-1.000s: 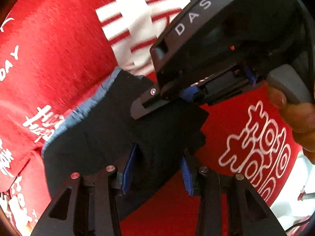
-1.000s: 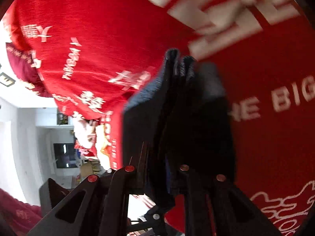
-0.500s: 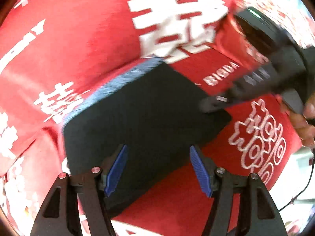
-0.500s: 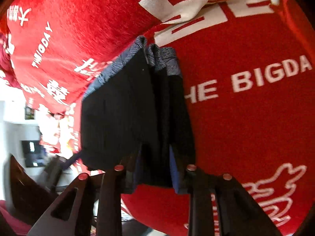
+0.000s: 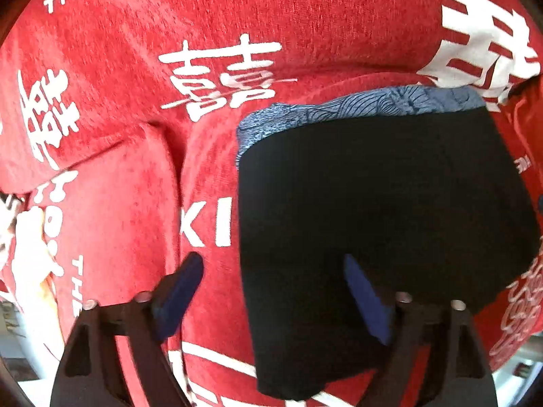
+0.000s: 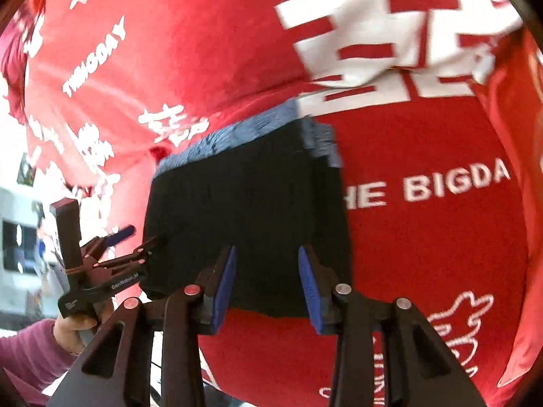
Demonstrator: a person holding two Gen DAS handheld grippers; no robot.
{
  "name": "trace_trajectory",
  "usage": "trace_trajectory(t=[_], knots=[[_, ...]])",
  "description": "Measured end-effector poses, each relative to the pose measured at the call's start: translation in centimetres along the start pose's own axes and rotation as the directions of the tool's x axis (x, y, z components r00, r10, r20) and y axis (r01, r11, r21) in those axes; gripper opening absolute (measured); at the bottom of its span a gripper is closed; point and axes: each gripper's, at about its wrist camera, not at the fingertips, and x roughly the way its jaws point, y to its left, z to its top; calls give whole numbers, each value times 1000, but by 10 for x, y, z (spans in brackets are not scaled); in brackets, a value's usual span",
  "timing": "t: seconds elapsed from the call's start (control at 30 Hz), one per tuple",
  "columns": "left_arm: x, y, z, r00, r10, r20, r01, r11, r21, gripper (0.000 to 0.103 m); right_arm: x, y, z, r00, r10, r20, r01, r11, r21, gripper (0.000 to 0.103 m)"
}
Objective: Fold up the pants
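Black folded pants (image 5: 373, 203) on red cloth (image 5: 135, 203), both tools opening — left tool (image 5: 271, 291), right tool (image 6: 266, 285) — gripping nothing.

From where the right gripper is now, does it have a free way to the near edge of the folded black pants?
Probably yes. The right gripper, jaws opening and empty, hangs right over the near edge of the pants; nothing lies between. The left gripper sits off to the side.

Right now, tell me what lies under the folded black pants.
The black pants rest on a red cloth with white lettering. Whatever the pants cover, print or otherwise, cannot be seen.
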Motion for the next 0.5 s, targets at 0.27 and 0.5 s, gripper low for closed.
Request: trace_trajectory(t=[0.27, 0.5], knots=[[8, 13, 0, 998, -64, -26, 62, 996, -61, 98, 39, 1, -7, 998, -47, -33, 47, 999, 14, 41], [9, 18, 3, 994, -96, -43, 93, 993, -76, 98, 38, 2, -6, 997, -60, -43, 61, 998, 0, 41]])
